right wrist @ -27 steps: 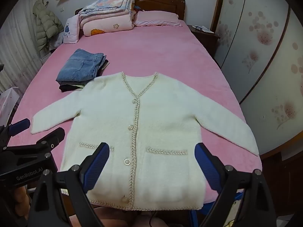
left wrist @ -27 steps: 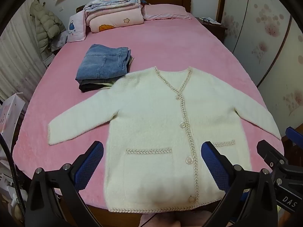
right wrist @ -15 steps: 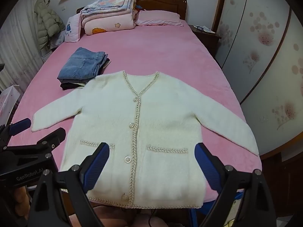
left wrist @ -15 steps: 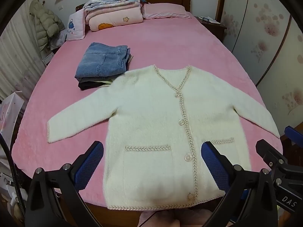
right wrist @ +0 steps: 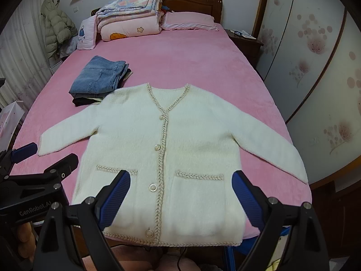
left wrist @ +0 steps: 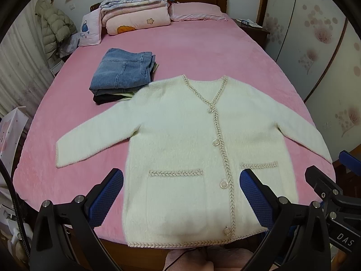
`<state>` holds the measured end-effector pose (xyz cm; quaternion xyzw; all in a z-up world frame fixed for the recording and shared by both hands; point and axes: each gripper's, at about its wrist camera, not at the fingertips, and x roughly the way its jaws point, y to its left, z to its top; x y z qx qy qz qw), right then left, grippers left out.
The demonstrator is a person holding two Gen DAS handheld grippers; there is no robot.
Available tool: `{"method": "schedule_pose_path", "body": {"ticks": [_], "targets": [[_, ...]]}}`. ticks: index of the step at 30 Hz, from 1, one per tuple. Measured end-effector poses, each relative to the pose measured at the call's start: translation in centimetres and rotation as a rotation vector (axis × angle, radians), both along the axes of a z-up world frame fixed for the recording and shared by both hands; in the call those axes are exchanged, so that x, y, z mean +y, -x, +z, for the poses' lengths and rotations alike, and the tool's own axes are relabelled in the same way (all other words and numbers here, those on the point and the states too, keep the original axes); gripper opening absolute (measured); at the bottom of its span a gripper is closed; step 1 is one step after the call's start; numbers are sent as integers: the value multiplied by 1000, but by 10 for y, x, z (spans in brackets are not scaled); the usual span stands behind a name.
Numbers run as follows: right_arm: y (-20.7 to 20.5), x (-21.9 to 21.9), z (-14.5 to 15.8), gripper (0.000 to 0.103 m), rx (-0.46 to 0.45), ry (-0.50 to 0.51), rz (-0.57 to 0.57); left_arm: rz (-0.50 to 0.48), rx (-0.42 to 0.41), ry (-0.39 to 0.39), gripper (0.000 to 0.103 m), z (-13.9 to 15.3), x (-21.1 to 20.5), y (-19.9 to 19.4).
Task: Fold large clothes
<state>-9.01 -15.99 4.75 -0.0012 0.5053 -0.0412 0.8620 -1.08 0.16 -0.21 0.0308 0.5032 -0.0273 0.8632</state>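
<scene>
A fluffy white cardigan [left wrist: 180, 140] [right wrist: 194, 140] with braided trim, pearl buttons and two pockets lies flat, buttoned and face up, on the pink bed [left wrist: 203, 52], both sleeves spread outward. Its hem reaches the bed's near edge. My left gripper [left wrist: 181, 194] hovers open above the lower left part of the cardigan, nothing between its blue pads. Over the lower right part my right gripper [right wrist: 181, 194] also stands open and holds nothing. Each gripper shows at the edge of the other's view.
A folded stack topped by blue jeans [left wrist: 123, 72] [right wrist: 99, 78] lies on the bed beyond the cardigan's left shoulder. Folded quilts [left wrist: 135, 9] and a pink pillow [left wrist: 196, 12] sit by the headboard. A wardrobe [right wrist: 315, 56] stands to the right, a hanging jacket [right wrist: 58, 27] to the left.
Both views have shifted slightly, the cardigan sitting a little lower and nearer in frame. The cardigan itself and the jeans stack have not moved. Both grippers stay open.
</scene>
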Motion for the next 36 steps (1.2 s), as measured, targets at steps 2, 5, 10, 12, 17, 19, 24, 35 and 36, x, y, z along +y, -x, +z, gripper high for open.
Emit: {"method": "schedule_pose_path", "body": {"ticks": [2,5,10,12,17,19,24,35,36], "targets": [[3,1,0,92,2,0,-1,0,0,2,103,0,0,1],[5,1,2,92,2,2,-5,-2,4,7,103,1,2,0],[6,8,-2,92,5,8,-15,-7,10,13,103,0,6,0],[6,10,-2,92,4,12,-19,-9,10,15,103,0,7,0],[7,13,-4,92,12,16,-25,-16,17,19,103,-2,9,-2],[7,13,-5,92,14,18,-28,-18,21,23,103,-4,10,-3],[7,15,-4,92,20,26,-36,-25,25,29,103,-6,13,-3],[8,23,-1,92,17,60,-49,-25,12,54,103,-6,20,-7],[8,25,0,92,16,63,-50,-26,10,57,103,-6,21,-7]]}}
